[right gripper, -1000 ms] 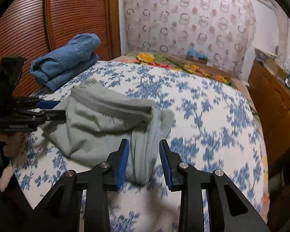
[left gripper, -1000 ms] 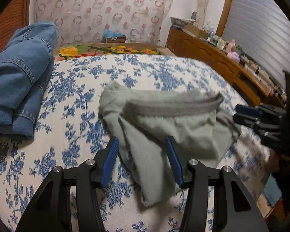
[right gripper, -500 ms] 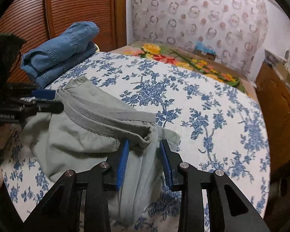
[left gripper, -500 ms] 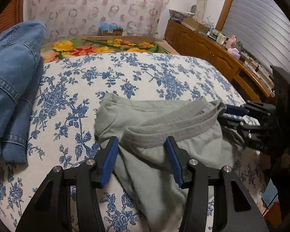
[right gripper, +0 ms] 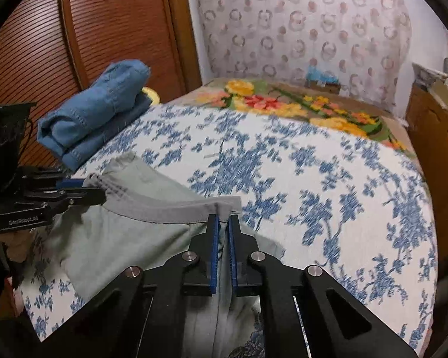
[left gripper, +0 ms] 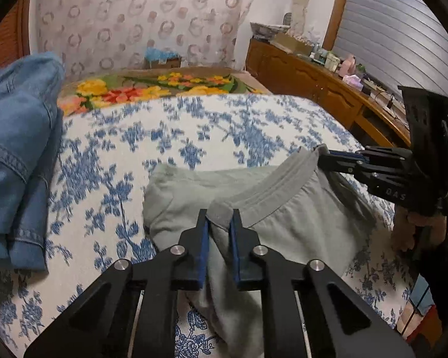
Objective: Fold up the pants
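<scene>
Two corners of the waistband are being gripped: the left gripper point(left gripper: 219, 219) is closing on one end, the right gripper point(right gripper: 223, 223) is clamped on the other. Grey pants point(left gripper: 298, 226) lie crumpled on the near bed point(left gripper: 194, 131) (no fold made yet).

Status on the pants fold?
Done: folded jeans sit aside on the bed. In hand: left gripper closing on one waistband end of the grey pants, right gripper shut on the other. Left: the folding itself; they lie rumpled.
</scene>
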`<state>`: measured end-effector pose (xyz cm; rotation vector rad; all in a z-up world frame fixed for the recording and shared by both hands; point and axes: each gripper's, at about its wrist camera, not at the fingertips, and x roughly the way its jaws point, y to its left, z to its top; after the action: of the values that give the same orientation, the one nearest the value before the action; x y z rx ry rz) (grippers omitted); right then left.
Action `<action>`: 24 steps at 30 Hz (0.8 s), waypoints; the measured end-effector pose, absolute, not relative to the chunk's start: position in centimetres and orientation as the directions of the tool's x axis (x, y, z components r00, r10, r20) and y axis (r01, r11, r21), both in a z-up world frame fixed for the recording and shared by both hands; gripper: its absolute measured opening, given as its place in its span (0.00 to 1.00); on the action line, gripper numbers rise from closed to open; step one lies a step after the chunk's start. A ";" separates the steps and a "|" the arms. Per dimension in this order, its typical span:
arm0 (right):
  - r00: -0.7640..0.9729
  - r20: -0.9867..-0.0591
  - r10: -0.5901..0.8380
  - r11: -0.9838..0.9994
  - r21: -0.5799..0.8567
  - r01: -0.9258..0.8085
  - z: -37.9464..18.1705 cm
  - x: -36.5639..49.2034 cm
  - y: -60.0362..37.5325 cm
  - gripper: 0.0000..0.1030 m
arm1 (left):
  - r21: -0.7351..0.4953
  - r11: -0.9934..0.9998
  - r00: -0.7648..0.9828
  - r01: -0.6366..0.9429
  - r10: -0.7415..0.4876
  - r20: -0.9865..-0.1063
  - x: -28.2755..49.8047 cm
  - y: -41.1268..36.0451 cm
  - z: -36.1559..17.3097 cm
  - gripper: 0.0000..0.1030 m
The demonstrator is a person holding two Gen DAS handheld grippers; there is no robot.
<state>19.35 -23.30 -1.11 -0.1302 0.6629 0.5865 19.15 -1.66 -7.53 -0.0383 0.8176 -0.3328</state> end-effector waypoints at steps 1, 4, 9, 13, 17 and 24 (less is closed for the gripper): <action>0.646 -0.606 0.464 0.836 0.059 -0.546 -1.0 19.2 -23.3 0.05 | -0.158 0.948 0.644 0.277 -0.306 -0.701 19.1 -1.7 -7.2 0.12; 0.668 -0.613 0.422 0.856 0.026 -0.517 -1.2 18.9 -23.0 0.05 | -0.162 0.948 0.675 0.273 -0.309 -0.670 19.4 -1.7 -5.9 0.12; 0.659 -0.661 0.359 0.880 0.004 -0.476 -2.2 19.6 -22.5 0.05 | -0.140 0.950 0.678 0.280 -0.299 -0.672 20.7 -2.6 -5.2 0.13; 0.655 -0.668 0.353 0.886 0.013 -0.464 -2.3 20.0 -22.4 0.05 | -0.089 0.961 0.667 0.263 -0.248 -0.703 21.6 -3.2 -6.1 0.15; 0.661 -0.669 0.340 0.889 0.001 -0.457 -2.0 20.1 -22.3 0.06 | -0.082 0.968 0.670 0.238 -0.225 -0.707 21.0 -2.5 -6.4 0.32; 0.661 -0.678 0.323 0.899 0.003 -0.437 -2.3 20.3 -22.4 0.06 | -0.131 0.964 0.692 0.230 -0.257 -0.675 17.8 -0.6 -5.3 0.49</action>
<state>20.33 -22.42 -2.28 -0.1661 0.7321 0.4323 17.78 -0.60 -5.26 -0.0367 0.7590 -0.2722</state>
